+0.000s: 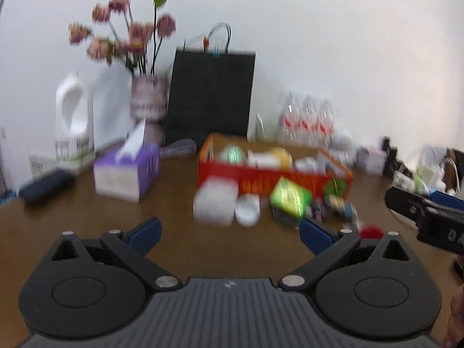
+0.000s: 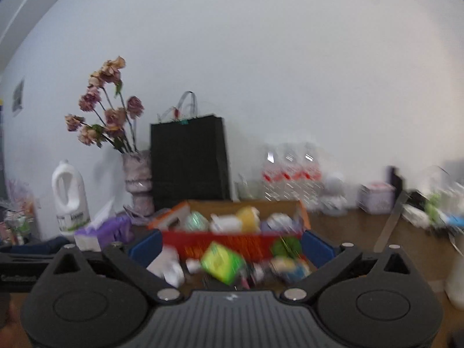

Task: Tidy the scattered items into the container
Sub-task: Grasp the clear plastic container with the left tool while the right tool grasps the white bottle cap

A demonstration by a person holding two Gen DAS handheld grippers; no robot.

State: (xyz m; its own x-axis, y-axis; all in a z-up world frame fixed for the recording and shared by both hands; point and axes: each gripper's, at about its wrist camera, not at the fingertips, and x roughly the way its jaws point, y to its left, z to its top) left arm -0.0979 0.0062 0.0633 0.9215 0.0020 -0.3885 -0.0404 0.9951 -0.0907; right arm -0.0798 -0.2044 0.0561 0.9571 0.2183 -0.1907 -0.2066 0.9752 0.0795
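Observation:
A red and orange cardboard box (image 1: 261, 178) stands on the brown table and holds several items; it also shows in the right wrist view (image 2: 232, 239). In front of it lie a white pack (image 1: 216, 203), a white cup (image 1: 247, 208), a green packet (image 1: 290, 195) and small colourful items (image 1: 339, 203). A red cap (image 1: 371, 232) lies near my left gripper's right finger. My left gripper (image 1: 230, 236) is open and empty, short of these items. My right gripper (image 2: 230, 248) is open and empty, facing the green packet (image 2: 221, 262). The right gripper's body also shows in the left wrist view (image 1: 429, 214). Both views are blurred.
A purple tissue box (image 1: 127, 172), a white detergent jug (image 1: 74, 124), a vase of pink flowers (image 1: 148, 98) and a black paper bag (image 1: 210, 95) stand behind. Clear bottles (image 1: 307, 124) and clutter line the back right. A dark object (image 1: 46, 187) lies at left.

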